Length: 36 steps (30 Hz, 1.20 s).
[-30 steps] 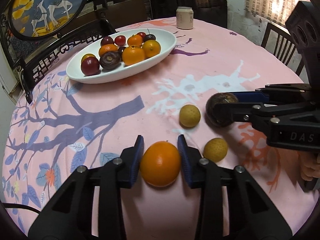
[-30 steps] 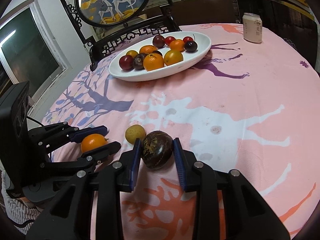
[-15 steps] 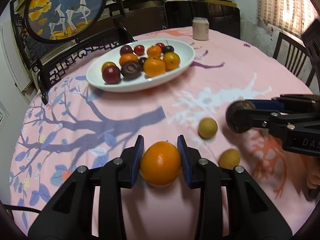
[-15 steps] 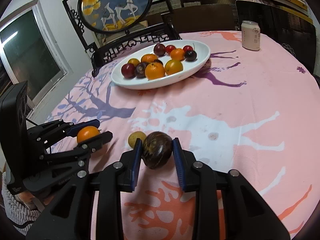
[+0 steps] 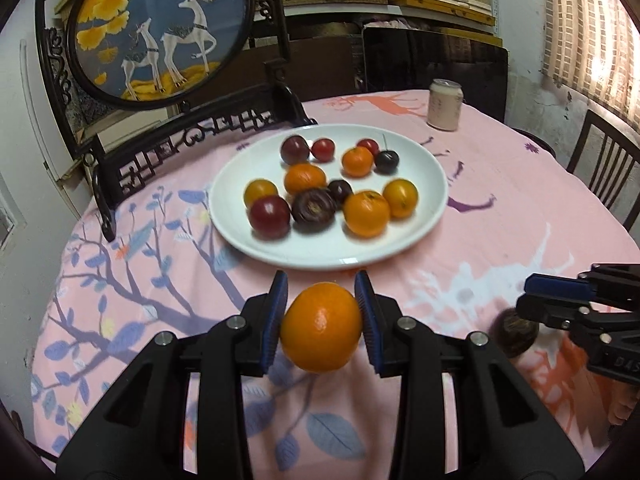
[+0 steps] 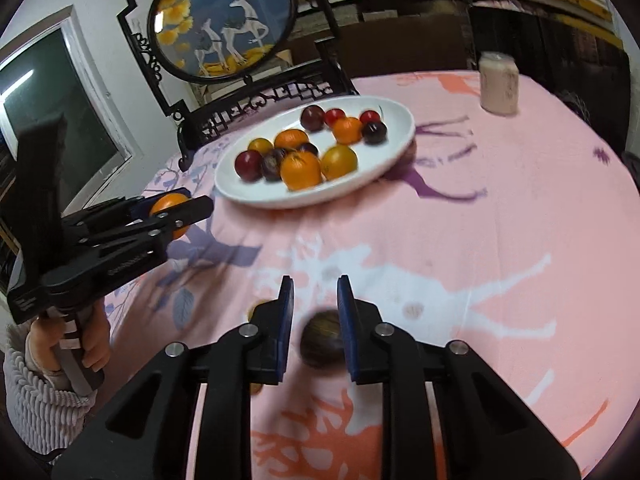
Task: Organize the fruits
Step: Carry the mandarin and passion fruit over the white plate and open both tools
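left gripper (image 5: 321,322): clamped on a round orange mandarin (image 5: 321,328), just short of the white oval plate (image 5: 240,236) (fruit-filled)
right gripper (image 6: 314,314): jaws closed, empty; dark brown round fruit (image 6: 322,338) lying below on the pink tablecloth (image 6: 480,220)

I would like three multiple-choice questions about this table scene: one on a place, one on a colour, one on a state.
1. Where does the can stand relative to the plate?
A. on it
B. beyond it, on the tablecloth
C. in front of it

2. What colour is the plate?
A. white
B. blue
C. black

3. What is the left gripper doing?
A. standing open and empty
B. gripping an orange
C. gripping the can

Answers: B, the can stands on cloth behind the plate; A, its rim is white; B, both pads press the orange.
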Available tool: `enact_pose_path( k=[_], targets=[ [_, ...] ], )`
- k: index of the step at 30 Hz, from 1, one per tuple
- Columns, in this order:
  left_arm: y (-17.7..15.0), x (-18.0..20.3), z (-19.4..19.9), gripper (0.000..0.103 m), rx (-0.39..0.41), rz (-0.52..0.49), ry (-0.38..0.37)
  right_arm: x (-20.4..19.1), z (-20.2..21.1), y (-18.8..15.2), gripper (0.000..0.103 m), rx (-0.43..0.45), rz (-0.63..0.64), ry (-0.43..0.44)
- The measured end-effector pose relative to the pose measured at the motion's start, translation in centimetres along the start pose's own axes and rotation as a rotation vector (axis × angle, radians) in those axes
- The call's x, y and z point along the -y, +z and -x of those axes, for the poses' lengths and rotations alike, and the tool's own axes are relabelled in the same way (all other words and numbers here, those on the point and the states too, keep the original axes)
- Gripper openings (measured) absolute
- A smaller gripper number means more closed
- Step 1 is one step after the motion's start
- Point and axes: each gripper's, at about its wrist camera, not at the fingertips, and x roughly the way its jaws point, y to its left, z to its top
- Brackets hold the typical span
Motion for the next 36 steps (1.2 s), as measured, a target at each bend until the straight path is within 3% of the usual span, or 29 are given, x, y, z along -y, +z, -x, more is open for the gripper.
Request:
enact_pose_path(
  k=[3, 5, 6, 7, 9, 11, 14, 15, 16, 25, 29, 36],
  targets=[
    [0.5, -0.1, -0.4, 0.035, 0.006, -0.006, 0.021, -0.2, -1.7, -0.2, 0.023, -0.099, 0.027, 0.044],
    [0.5, -0.3, -0.5, 0.035, 0.005, -0.001, 0.016, -0.4, -1.9, -0.9, 0.028, -0.091, 0.04, 0.049],
    [0.4, -0.3, -0.6, 0.035, 0.003, 0.0, 0.016, -0.7, -1.8, -1.1, 0.034, -0.084, 0.061, 0.036],
    [0.3, -0.4, -0.8, 0.035, 0.001, -0.001, 0.019, -1.0, -1.6, -1.2, 0.048, -0.074, 0.087, 0.005],
    [0.1, -0.4, -0.9, 0.035, 0.0, -0.003, 0.024, -1.0, -1.0, -1.3, 0.055, -0.031, 0.105, -0.091],
    [0.0, -0.4, -0.9, 0.035, 0.002, -0.004, 0.024, -0.6, -0.7, -1.5, 0.054, -0.017, 0.129, -0.13],
    [-0.1, -0.5, -0.8, 0.035, 0.005, -0.002, 0.027, 0.4, -2.2, -2.2, 0.055, -0.103, 0.118, -0.143],
    [-0.1, -0.5, -0.7, 0.035, 0.007, -0.001, 0.027, 0.3, -2.4, -2.4, 0.05, -0.104, 0.126, -0.153],
    [-0.1, -0.5, -0.6, 0.035, 0.011, -0.002, 0.029, -0.1, -2.2, -2.4, 0.039, -0.102, 0.141, -0.15],
    [-0.2, -0.7, 0.0, 0.035, 0.033, -0.004, 0.051, -0.8, -1.0, -2.0, 0.038, -0.04, 0.132, -0.113],
    [0.5, -0.6, -0.2, 0.035, 0.037, -0.01, 0.06, -0.9, -0.5, 0.2, 0.038, 0.002, 0.113, -0.097],
    [4.7, -1.8, -2.1, 0.035, 0.043, 0.034, 0.071, -0.9, -1.3, 7.5, 0.038, 0.101, 0.083, -0.104]
  ],
)
